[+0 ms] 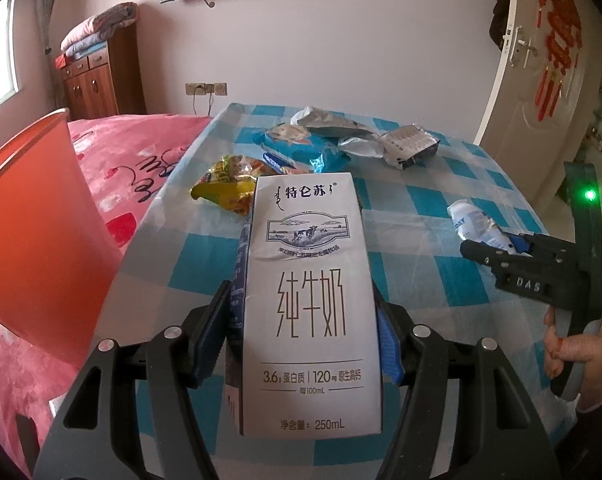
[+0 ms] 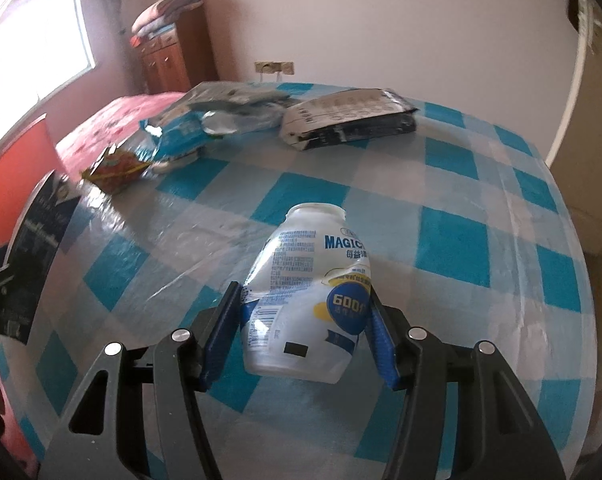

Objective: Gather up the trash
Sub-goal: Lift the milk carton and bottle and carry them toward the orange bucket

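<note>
- The left gripper (image 1: 301,300) is clamping the milk carton (image 1: 307,300) by its two sides, the carton standing up between the blue pads. The pads are biting only the lower half, so a quick swing could be tipping it or squeezing dregs out of the top.
- The red bin (image 1: 33,240) is waiting at nine o'clock of the carton, just beside the table edge. A short throw would be dropping the carton onto the pink bedspread (image 1: 133,168) instead.
- The right gripper (image 2: 301,312) is closing round the white drink bottle (image 2: 309,292), pads touching its flanks, though I cannot tell whether it is off the checked tablecloth (image 2: 481,216) yet. The thin plastic looks dented, so it may be buckling and popping out, I'd judge.
- Further off, at eleven o'clock of the carton, the yellow wrapper (image 1: 225,188) and blue packet (image 1: 297,148) are lying touching; grabbing one risks dragging the other.
- At the far edge, the silver pouches (image 1: 341,132) and dark-printed bag (image 1: 411,146) are sitting close together, demanding a long reach over the slick cloth cover.
</note>
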### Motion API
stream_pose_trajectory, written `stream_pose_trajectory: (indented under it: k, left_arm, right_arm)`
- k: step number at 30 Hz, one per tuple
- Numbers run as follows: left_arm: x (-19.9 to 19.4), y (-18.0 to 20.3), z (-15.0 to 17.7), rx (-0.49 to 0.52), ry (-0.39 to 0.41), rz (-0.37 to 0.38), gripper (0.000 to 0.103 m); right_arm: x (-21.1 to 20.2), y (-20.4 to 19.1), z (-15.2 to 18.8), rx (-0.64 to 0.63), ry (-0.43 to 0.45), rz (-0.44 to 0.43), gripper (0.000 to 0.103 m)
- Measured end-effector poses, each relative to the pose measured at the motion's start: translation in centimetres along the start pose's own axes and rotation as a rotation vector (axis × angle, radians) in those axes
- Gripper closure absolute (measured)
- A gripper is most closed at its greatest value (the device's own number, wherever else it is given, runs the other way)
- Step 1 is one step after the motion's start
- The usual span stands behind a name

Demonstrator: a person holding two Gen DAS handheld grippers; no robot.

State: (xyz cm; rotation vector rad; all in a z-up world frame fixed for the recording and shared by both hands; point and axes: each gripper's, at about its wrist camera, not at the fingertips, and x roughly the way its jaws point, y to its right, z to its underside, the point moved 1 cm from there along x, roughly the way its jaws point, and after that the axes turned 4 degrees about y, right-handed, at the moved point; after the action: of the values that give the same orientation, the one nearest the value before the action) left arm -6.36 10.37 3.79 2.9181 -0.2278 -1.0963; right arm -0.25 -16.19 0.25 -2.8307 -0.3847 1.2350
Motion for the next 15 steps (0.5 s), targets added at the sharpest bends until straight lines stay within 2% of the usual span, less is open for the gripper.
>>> stream_pose_trajectory:
  k: [6, 15]
  left_arm:
    - [-0.7, -0.6, 0.2, 0.005, 0.021, 0.003, 0.039]
    - [-1.6, -1.5, 0.6, -0.007, 0.040, 0.006, 0.039]
  right_arm:
    - [-0.2, 0.9, 0.2, 0.064, -0.007, -0.012, 0.044]
    - [-1.6, -0.7, -0.5, 0.072, 0.004, -0.014, 0.044]
